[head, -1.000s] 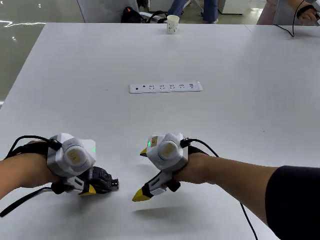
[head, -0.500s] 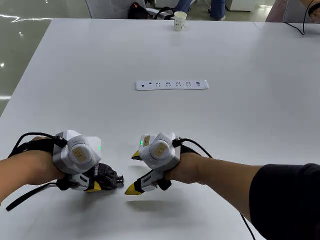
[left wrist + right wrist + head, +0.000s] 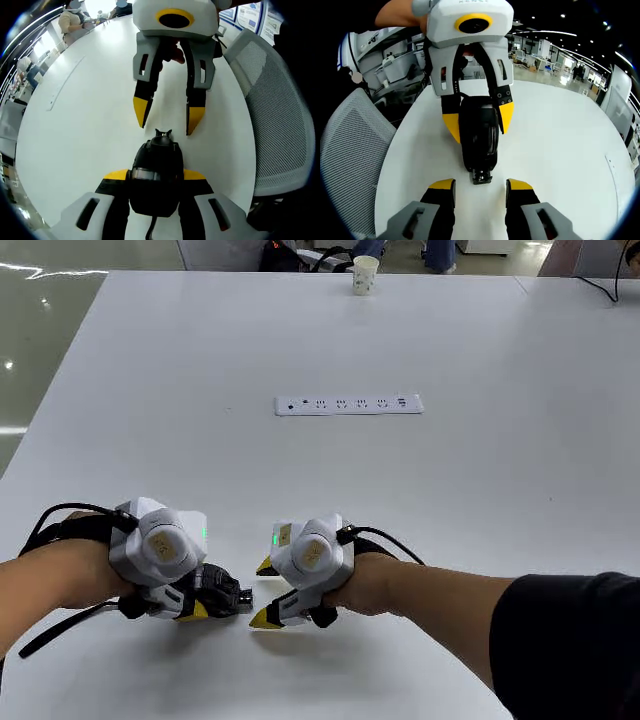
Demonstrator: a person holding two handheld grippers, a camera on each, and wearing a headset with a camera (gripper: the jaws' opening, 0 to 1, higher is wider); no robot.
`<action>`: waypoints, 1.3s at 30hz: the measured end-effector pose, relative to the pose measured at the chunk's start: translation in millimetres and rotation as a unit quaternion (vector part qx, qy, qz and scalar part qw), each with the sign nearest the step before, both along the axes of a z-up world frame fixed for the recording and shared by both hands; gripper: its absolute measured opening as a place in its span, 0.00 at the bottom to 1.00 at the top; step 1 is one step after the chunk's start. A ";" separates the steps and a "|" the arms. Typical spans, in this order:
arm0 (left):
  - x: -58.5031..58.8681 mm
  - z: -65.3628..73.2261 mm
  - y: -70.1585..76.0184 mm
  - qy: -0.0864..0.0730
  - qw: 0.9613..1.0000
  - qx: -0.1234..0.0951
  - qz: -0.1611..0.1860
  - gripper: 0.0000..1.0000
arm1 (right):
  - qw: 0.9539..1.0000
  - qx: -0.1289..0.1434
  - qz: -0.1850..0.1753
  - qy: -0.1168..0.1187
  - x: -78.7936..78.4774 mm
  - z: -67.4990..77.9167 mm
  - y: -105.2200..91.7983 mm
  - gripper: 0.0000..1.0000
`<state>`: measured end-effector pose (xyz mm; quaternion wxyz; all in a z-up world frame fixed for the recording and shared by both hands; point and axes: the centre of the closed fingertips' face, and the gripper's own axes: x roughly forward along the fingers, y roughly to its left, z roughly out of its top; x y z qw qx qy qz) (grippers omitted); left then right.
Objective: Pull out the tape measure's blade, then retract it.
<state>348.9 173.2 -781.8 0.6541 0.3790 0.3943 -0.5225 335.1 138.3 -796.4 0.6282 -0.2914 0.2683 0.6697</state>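
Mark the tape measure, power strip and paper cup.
tape measure (image 3: pixel 156 175): left gripper view, black case body.
power strip (image 3: pixel 349 404): head view, middle of top face.
paper cup (image 3: pixel 366 276): head view, side wall.

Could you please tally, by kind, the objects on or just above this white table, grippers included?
Tape measure: 1
Power strip: 1
Paper cup: 1
Grippers: 2, the left gripper and the right gripper
Total: 5
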 end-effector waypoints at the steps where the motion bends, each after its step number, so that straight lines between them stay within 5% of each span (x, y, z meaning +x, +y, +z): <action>1: -0.7 -0.2 0.4 0.000 1.000 -0.001 0.000 0.32 | 1.000 0.001 -0.001 0.000 0.5 -0.1 1.8 0.35; 19: -0.8 -0.2 0.0 0.004 1.000 -0.006 0.001 0.32 | 0.999 -0.019 0.047 0.004 -0.8 -10.5 13.1 0.12; 39: -4.0 0.3 -0.2 0.009 1.000 -0.006 -0.004 0.32 | 0.998 -0.026 0.049 0.006 0.4 -11.3 11.5 0.10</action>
